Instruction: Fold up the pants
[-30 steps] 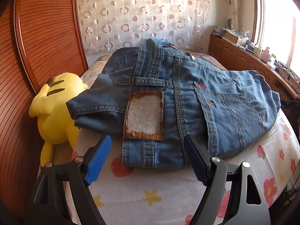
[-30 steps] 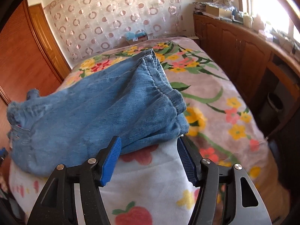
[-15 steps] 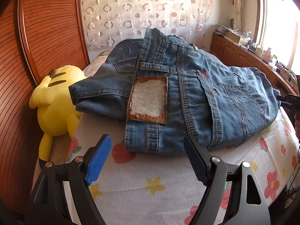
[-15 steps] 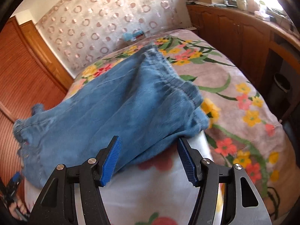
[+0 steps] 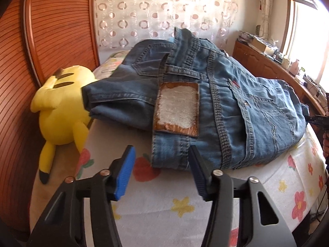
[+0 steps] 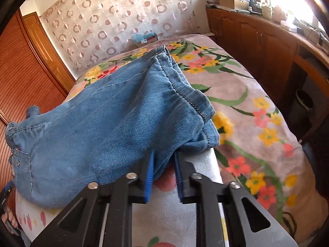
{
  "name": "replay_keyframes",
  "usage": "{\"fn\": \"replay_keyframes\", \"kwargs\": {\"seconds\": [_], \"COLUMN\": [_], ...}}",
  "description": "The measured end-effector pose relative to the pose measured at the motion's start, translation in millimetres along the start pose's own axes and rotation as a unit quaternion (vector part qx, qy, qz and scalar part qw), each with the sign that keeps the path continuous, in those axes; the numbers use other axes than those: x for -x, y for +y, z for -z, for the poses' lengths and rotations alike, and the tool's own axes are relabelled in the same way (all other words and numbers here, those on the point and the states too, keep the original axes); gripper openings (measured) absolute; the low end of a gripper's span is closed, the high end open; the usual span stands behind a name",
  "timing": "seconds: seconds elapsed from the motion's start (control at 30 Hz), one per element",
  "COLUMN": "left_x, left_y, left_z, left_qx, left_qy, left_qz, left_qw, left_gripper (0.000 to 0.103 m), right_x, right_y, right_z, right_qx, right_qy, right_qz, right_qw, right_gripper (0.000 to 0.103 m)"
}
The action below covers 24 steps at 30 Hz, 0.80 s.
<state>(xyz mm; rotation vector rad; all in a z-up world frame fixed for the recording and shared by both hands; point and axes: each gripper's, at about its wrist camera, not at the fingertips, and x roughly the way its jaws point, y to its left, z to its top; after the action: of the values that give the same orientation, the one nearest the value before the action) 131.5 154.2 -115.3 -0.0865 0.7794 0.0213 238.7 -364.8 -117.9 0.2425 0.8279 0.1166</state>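
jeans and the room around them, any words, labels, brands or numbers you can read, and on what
None can be read.
Jeans patch: worn to white, no lettering left.
Small red tab by the back pocket: too small to read.
Box beyond the bed: print too blurred.
Items on the cabinet top: too small.

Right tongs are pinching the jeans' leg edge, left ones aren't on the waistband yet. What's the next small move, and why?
Probably ease the left tongs forward and finish closing on the waistband edge: it lies just beyond their tips, nothing between the pads, while the right tongs already pinch the jeans.
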Motion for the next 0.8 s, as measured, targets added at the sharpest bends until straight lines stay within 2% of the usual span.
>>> {"fn": "replay_keyframes", "kwargs": {"seconds": [0.1, 0.2, 0.33, 0.37, 0.4, 0.47, 0.5, 0.6, 0.8], "left_x": [-9.8, -23.9, -26.3, -25.3, -24.7, -22.7, -20.7, -13.6, 30.2], "left_y": [-4.9, -9.8, -11.0, -10.6, -10.2, -8.6, -8.4, -13.2, -17.5], "left_z": [-2.9, -2.3, -2.5, -2.3, -2.1, -1.6, -1.0, -0.4, -11.3], "left_qx": [-0.013, -0.025, -0.024, -0.023, -0.022, -0.021, -0.023, -0.046, -0.043], "left_qy": [0.015, 0.045, 0.042, 0.039, 0.038, 0.033, 0.03, 0.024, -0.028], "left_qz": [0.002, 0.002, 0.004, 0.006, 0.004, 0.004, 0.011, 0.003, 0.005], "left_qw": [0.9998, 0.9987, 0.9988, 0.999, 0.999, 0.9992, 0.9992, 0.9987, 0.9987], "left_gripper": [0.053, 0.053, 0.053, 0.051, 0.044, 0.039, 0.032, 0.024, 0.018], "right_x": [2.9, 7.2, 9.7, 10.0, 9.9, 9.5, 9.3, 12.2, 48.7], "right_y": [1.1, 2.9, 1.8, -0.1, -1.0, -2.5, -2.6, 4.4, 6.9], "right_z": [-1.0, 1.8, 4.9, 4.8, 5.2, 4.5, 4.4, 5.6, 9.2], "right_qx": [0.004, 0.01, 0.016, 0.016, 0.015, 0.013, 0.014, 0.039, 0.068], "right_qy": [-0.005, -0.012, -0.014, -0.014, -0.013, -0.014, -0.016, -0.021, -0.054], "right_qz": [-0.008, -0.009, -0.009, -0.01, -0.012, -0.015, -0.016, -0.013, -0.024], "right_qw": [1.0, 1.0, 1.0, 1.0, 1.0, 1.0, 1.0, 0.999, 0.996], "right_gripper": [0.007, 0.006, 0.006, 0.006, 0.006, 0.006, 0.005, 0.004, 0.003]}}
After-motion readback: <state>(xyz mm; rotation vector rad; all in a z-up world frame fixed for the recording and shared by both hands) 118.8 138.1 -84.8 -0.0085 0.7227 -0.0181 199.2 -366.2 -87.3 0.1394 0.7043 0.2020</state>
